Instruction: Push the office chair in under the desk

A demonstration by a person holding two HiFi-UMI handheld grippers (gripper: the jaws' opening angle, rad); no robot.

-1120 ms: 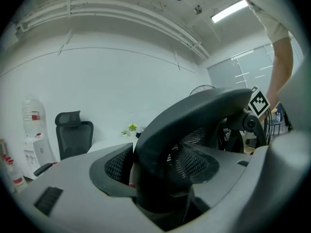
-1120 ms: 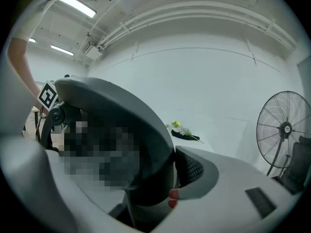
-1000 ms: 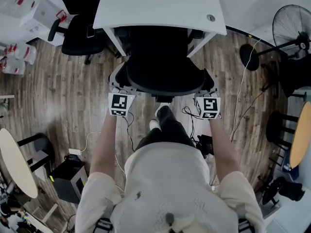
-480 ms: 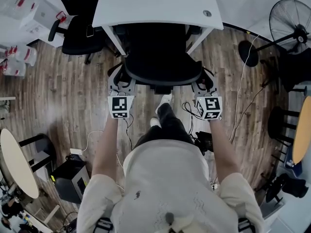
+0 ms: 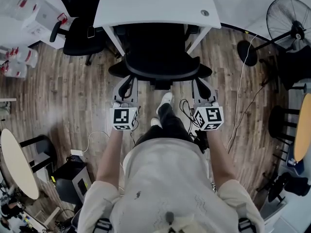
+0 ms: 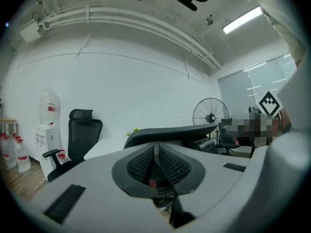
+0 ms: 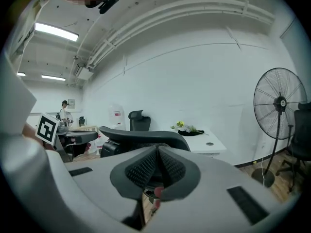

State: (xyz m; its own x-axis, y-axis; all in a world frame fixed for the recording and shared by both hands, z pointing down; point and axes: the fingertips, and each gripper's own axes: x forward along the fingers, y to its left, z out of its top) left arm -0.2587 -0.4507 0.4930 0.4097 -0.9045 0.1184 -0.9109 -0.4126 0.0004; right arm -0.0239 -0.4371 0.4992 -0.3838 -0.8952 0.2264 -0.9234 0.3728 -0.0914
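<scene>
The black office chair [image 5: 163, 57] stands with its seat under the white desk [image 5: 155, 6], its curved backrest facing me. Both grippers hang just behind the backrest, apart from it. My left gripper [image 5: 125, 83] is closing, its pads meeting with nothing between them. My right gripper [image 5: 200, 84] is closing the same way, also empty. In the left gripper view the left gripper [image 6: 156, 147] points at the chair [image 6: 170, 131]. The right gripper view shows the right gripper [image 7: 156, 152] with the chair [image 7: 141, 137] and desk [image 7: 206, 142] beyond.
A second black chair [image 5: 77, 33] stands left of the desk. A floor fan [image 5: 291, 25] is at the right, with its cable [image 5: 240, 96] trailing over the wooden floor. My shoe [image 5: 165, 101] is between the grippers. A black box [image 5: 68, 178] and round table [image 5: 14, 164] lie left.
Both grippers have drawn back from the backrest toward me and their jaws have come together. The chair has rolled a little farther under the desk.
</scene>
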